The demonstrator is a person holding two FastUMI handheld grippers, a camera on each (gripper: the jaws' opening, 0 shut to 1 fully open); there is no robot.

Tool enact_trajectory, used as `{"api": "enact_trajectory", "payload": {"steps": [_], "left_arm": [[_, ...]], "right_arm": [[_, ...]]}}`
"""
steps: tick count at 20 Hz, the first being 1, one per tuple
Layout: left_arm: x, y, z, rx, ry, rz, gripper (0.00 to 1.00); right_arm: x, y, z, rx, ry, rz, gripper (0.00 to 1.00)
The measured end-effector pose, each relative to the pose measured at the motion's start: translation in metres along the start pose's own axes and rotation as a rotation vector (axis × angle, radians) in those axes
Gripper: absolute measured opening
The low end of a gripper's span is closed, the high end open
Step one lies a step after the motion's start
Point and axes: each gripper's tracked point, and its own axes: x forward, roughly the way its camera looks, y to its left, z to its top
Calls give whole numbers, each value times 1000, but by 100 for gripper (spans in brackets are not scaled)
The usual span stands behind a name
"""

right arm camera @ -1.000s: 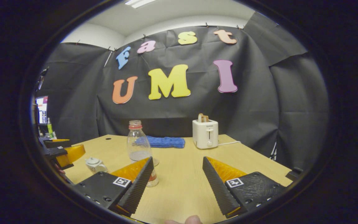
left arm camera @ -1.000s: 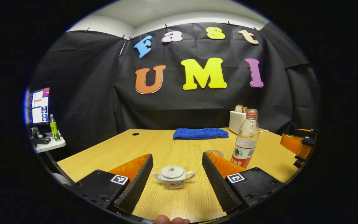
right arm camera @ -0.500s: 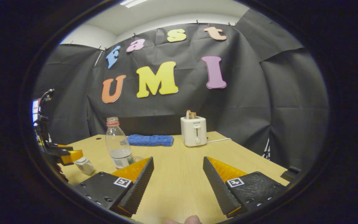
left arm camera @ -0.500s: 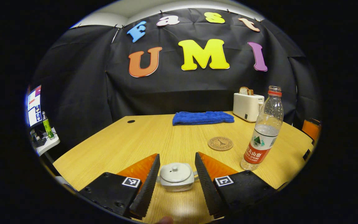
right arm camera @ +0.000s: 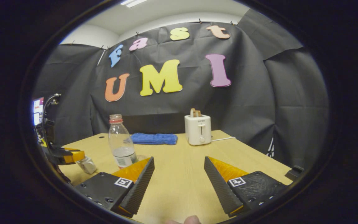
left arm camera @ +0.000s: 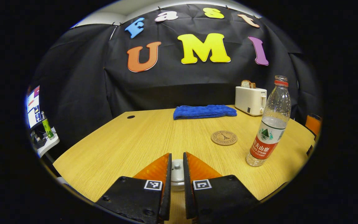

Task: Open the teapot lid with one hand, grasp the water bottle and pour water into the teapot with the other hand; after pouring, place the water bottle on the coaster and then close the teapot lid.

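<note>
With left gripper (left arm camera: pixel 176 169) nearly closed about the lid knob (left arm camera: pixel 176 164), teapot (right arm camera: pixel 86 164) at 6 o'clock remains lidded; right gripper (right arm camera: pixel 179 182) wide, empty; water bottle (left arm camera: pixel 269 124) at 3 o'clock, coaster (left arm camera: pixel 224 137) bare. Pour pending.

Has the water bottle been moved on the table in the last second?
No. In the right gripper view the water bottle stands just in front of the blue towel, left of the toaster, as before; only the camera shifted.

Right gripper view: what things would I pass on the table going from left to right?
Teapot → water bottle → blue towel → toaster.
</note>
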Motion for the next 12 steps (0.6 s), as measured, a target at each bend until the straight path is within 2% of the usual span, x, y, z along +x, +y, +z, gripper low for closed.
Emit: {"api": "enact_trajectory", "payload": {"steps": [4,7,12], "left_arm": [[2,-1,3,-22,-14,-30,7],[1,-2,6,-53,-23,-60,4],[-9,1,26,-71,-63,-80,3]], "right_arm": [[2,30,-11,-32,43,101,96],[6,50,-18,-73,63,158,96],[17,71,-25,-134,66,194,96]]}}
